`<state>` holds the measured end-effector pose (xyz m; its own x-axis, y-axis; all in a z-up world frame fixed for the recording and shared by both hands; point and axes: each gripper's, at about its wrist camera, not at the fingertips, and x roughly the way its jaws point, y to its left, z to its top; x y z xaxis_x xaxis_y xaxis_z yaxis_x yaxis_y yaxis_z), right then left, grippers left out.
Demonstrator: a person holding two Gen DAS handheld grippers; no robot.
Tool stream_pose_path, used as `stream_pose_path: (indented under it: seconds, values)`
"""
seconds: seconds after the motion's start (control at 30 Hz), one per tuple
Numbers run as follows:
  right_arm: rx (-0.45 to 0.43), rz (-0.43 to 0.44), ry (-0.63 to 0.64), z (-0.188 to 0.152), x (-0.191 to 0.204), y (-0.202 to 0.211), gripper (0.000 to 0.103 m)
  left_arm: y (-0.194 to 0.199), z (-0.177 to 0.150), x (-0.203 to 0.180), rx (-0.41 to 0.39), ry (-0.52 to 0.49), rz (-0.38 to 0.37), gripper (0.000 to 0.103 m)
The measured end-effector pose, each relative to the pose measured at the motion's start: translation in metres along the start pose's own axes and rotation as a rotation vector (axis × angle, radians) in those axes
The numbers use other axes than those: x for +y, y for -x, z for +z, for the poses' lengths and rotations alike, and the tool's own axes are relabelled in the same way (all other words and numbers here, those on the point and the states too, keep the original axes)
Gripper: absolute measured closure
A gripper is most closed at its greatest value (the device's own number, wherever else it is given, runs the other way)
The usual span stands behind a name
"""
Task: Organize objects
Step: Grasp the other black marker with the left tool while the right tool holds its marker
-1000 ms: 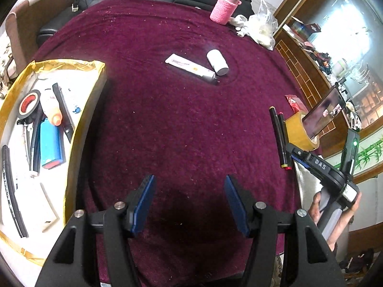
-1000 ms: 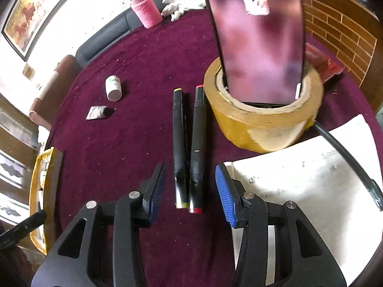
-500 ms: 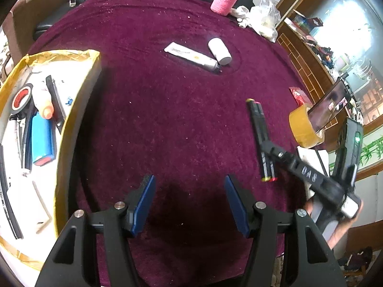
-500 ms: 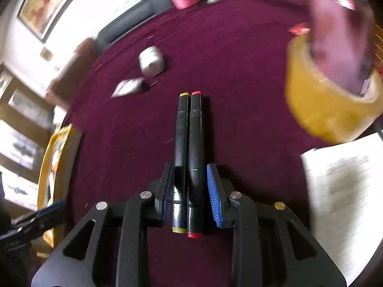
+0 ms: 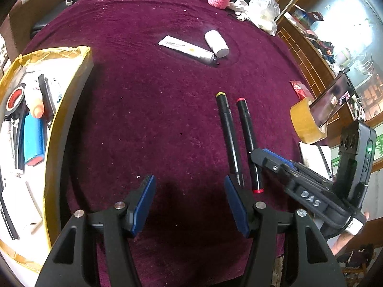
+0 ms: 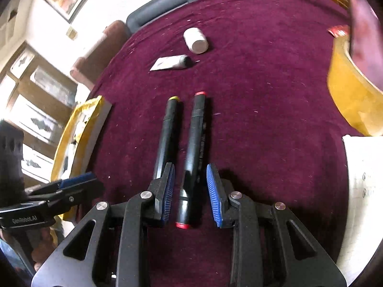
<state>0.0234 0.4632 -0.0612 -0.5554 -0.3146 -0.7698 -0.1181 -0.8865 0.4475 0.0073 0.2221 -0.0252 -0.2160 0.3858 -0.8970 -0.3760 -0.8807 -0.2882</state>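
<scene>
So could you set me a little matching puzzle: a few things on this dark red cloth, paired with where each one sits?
Things:
1. red-capped black marker
2. yellow-capped black marker
3. white pill bottle
4. blue rectangular block

Places:
A. inside the yellow-edged tray
B. lying beside the white tube
C. between the right tongs' blue pads
D. just outside those pads

Pairs: 1-C, 2-D, 3-B, 4-A

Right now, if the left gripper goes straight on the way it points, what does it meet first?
Most likely only the bare maroon cloth: the left gripper stands open over it, nothing between its jaws. The yellow-capped marker lies just right of that line.
</scene>
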Motion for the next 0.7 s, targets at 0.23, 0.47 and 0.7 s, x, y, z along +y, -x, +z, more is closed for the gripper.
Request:
stream_pose_path:
  seconds: [0.23,0.47,0.7]
  values:
    - [-0.006,-0.180,0.080,0.002,0.011,-0.006,0.088,-0.007,0.005,-0.008,0.005,-0.018,0.005,0.043]
    - [-0.006,-0.141,0.005,-0.009,-0.010,0.012,0.088,-0.040,0.024,-0.040,0.059,-0.050,-0.012,0.044]
    - [-0.020,-0.091,-0.034,-0.019,-0.017,0.019,0.087,-0.067,0.040,-0.064,0.040,-0.091,0.045,0.063]
